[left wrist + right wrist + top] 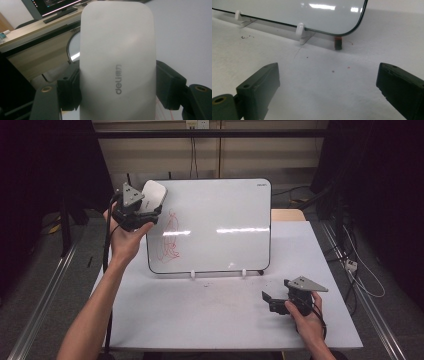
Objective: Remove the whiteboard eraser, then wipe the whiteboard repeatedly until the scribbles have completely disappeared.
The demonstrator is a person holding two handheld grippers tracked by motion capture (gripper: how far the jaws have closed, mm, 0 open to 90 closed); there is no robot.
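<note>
A: Eraser (117,62) sits clamped in the left claw (146,211), up at the whiteboard (220,220) top-left corner, probably to wipe off the red scribble (170,237).

B: And the right claw (270,301)?

A: Wide, holding nothing, parked low on the worktop (200,315), clear of the board.
</note>
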